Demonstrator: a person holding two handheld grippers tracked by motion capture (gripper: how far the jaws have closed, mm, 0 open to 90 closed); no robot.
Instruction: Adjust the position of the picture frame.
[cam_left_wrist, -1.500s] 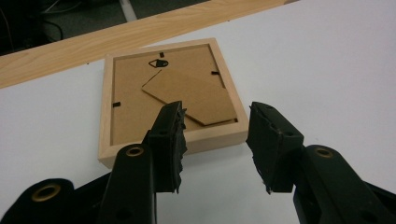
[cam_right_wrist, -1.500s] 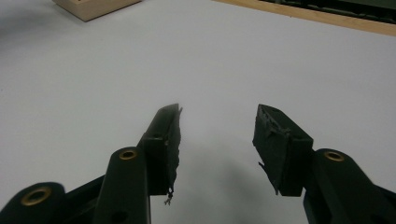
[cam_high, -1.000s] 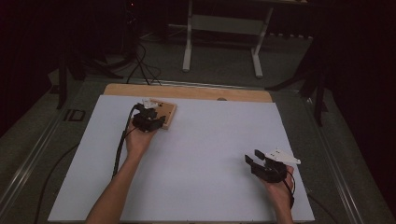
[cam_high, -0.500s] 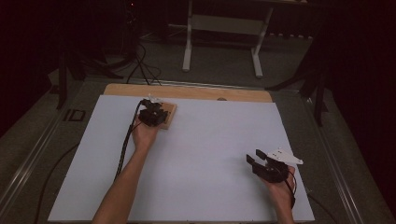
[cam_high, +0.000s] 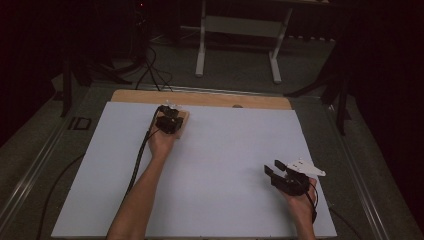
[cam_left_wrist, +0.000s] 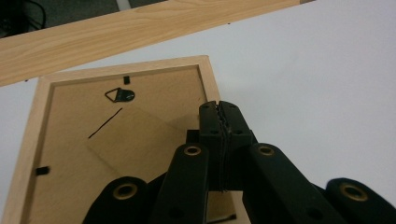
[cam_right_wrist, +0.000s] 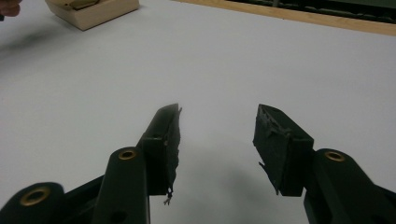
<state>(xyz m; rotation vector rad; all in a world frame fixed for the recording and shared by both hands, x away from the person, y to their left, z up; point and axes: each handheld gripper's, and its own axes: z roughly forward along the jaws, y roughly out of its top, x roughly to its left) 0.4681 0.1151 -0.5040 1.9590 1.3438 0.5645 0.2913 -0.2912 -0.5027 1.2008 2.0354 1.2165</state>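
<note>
A wooden picture frame is lying face down on the white table sheet, near the far left part of it, just beside the bare wooden strip along the far edge of the table. Its brown backing board is facing up, showing a small metal hanger and a folded stand panel.

The left gripper is hanging over the frame's right side, and its two black jaws are pressing flat together with nothing visible between them. In the high view this gripper is sitting on top of the frame, with the person's left forearm reaching far forward.

The right gripper is resting well apart from the frame, near the right front part of the sheet. In its own view, the jaws are standing wide apart above bare white surface, holding nothing.
</note>
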